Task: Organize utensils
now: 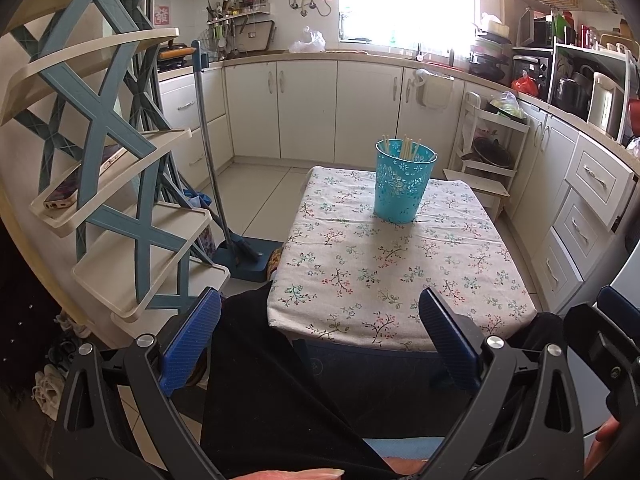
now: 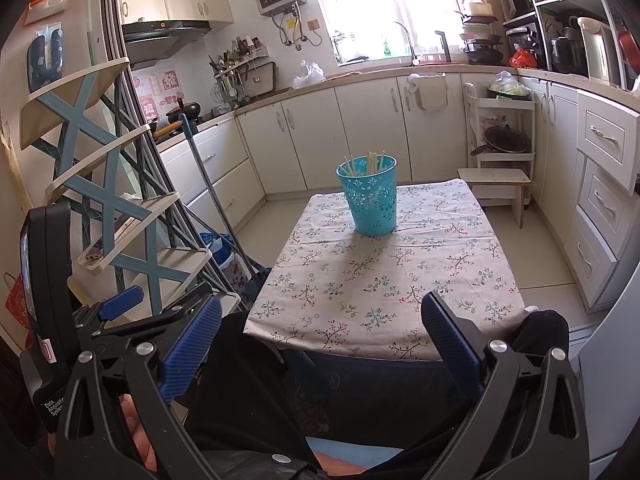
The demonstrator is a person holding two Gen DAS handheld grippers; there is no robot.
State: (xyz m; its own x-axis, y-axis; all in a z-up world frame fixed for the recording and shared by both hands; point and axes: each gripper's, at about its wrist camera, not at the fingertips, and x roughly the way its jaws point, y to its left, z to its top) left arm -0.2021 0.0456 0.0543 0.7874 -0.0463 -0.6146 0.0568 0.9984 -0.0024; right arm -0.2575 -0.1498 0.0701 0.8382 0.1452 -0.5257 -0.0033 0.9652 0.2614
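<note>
Left wrist: both hand-held grippers (image 1: 320, 334) (image 2: 322, 336) gape empty before tablecloth edge (image 1: 340, 338); holder (image 1: 404, 180) far.

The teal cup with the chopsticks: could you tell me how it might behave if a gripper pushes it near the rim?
The cup looks like thin perforated plastic, so probably light and flexible. It is tall with a narrower base, so a high push may tip it. The chopsticks stand loose and would likely rattle or spill.

Home kitchen: cabinets (image 1: 308, 108), range hood (image 2: 166, 30).
</note>
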